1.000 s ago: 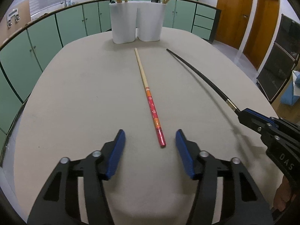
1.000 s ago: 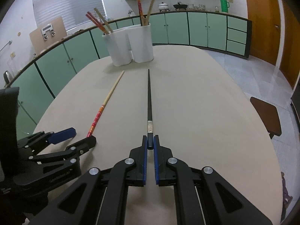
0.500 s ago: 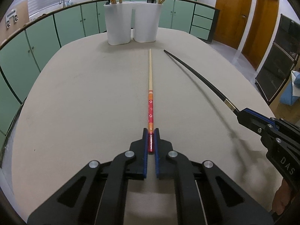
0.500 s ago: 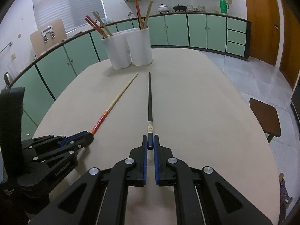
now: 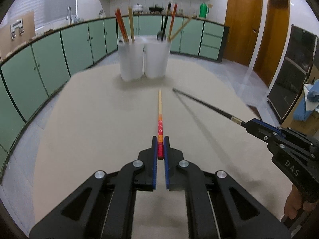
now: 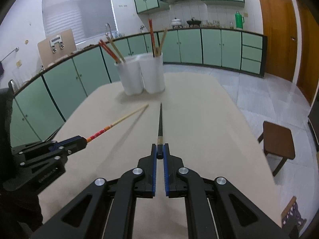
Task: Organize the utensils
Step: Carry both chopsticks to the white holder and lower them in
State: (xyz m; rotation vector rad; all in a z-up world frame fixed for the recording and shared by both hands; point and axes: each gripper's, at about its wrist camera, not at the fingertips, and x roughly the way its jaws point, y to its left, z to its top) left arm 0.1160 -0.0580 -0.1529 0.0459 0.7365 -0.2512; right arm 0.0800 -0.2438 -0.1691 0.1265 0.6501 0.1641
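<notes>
My left gripper (image 5: pixel 160 147) is shut on the red end of a red-and-wood chopstick (image 5: pixel 159 111), held off the beige table (image 5: pixel 89 129) and pointing at the holders. My right gripper (image 6: pixel 160 151) is shut on the end of a black chopstick (image 6: pixel 160 123), also lifted and pointing forward. Each shows in the other's view: the black chopstick (image 5: pixel 205 103) at right, the red one (image 6: pixel 119 121) at left. Two white holders (image 5: pixel 143 59) stand at the table's far end, the left with red and wooden chopsticks (image 5: pixel 123 24), the right with dark and wooden utensils (image 5: pixel 169 22).
Green cabinets (image 5: pixel 49 59) curve around the left and back. A wooden stool (image 6: pixel 278 141) stands right of the table. Wooden doors (image 5: pixel 243 23) are at the far right. The holders also show in the right wrist view (image 6: pixel 142 73).
My left gripper closed on the red chopstick and raised it off the table. Both grippers have lifted with their chopsticks, and the views now look higher toward the holders.
</notes>
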